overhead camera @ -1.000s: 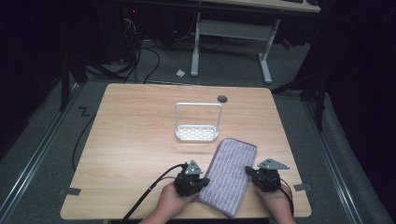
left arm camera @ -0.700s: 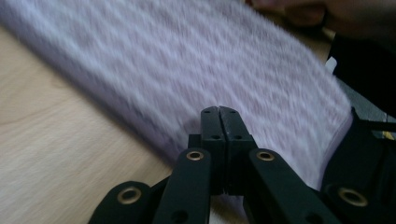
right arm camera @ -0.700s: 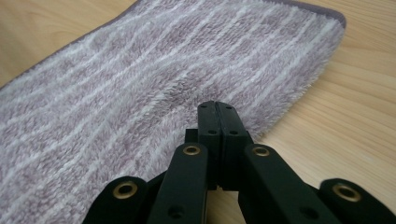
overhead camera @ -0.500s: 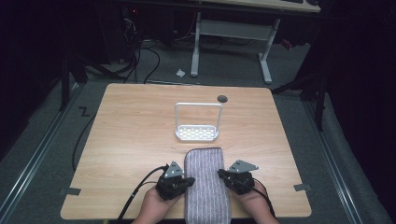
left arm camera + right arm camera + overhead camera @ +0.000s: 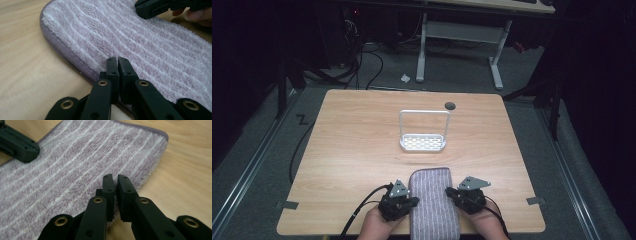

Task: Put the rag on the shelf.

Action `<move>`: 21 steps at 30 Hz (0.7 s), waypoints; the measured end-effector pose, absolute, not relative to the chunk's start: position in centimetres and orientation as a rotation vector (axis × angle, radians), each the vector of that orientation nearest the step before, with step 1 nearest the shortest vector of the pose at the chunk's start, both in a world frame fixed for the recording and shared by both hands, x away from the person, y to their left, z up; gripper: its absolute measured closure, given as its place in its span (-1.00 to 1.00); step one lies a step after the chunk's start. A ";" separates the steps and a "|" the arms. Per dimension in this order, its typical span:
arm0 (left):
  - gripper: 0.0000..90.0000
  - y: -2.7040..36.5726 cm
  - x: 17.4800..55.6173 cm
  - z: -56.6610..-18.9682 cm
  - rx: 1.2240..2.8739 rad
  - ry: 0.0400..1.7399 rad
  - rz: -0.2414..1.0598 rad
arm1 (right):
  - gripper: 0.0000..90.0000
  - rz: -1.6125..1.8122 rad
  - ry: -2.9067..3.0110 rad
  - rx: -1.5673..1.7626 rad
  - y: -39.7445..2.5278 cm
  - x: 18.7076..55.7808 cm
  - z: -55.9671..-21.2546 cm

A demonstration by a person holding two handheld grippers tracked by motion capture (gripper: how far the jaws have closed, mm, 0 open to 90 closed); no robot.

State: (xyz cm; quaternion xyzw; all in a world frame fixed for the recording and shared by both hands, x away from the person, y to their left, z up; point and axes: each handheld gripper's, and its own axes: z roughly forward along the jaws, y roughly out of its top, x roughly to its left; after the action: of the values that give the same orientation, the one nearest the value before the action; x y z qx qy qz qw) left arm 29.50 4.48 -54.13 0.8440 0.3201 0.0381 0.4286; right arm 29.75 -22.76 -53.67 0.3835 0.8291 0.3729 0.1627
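The towel [image 5: 434,202] lies folded lengthwise at the near edge of the table [image 5: 362,145], its long axis running straight away from the person and its near end reaching over the table's front edge. A second ago it lay slanted, further right; half a second ago it was already nearly straight, and now it sits squared up, centred in front of the white rack [image 5: 423,132], which has not moved.

The left gripper [image 5: 404,200] is at the towel's left hem, the right gripper [image 5: 459,196] at its right edge, one on each side at about the same height. Both have shifted left with the towel since the first frame.

In the left gripper view the jaws are pressed together on the towel's [image 5: 140,42] hem, pinching it. In the right gripper view the jaws stand almost together over the towel's [image 5: 75,170] edge; a thin slit shows between them, and they appear to grip the pile.
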 end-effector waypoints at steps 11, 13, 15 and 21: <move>0.65 5.2 29.5 -53.2 2.059 0.845 0.119 | 0.87 1.098 2.360 1.063 -22.5 27.8 -54.1; 0.44 5.3 30.9 -52.8 2.024 0.876 0.187 | 0.87 1.107 2.364 1.065 -22.6 27.9 -54.1; 0.36 5.0 32.3 -52.7 2.004 0.916 0.252 | 0.87 1.113 2.368 1.070 -22.6 28.0 -54.1; 0.30 3.6 33.6 -54.2 2.008 0.988 0.273 | 0.86 1.115 2.359 1.074 -22.6 27.9 -54.1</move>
State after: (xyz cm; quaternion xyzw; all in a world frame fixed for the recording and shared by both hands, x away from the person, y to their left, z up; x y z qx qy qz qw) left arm 33.57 3.57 -54.16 0.8046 0.3956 0.1095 0.4292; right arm 27.86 -22.63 -54.12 0.3757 0.8254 0.3902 0.1592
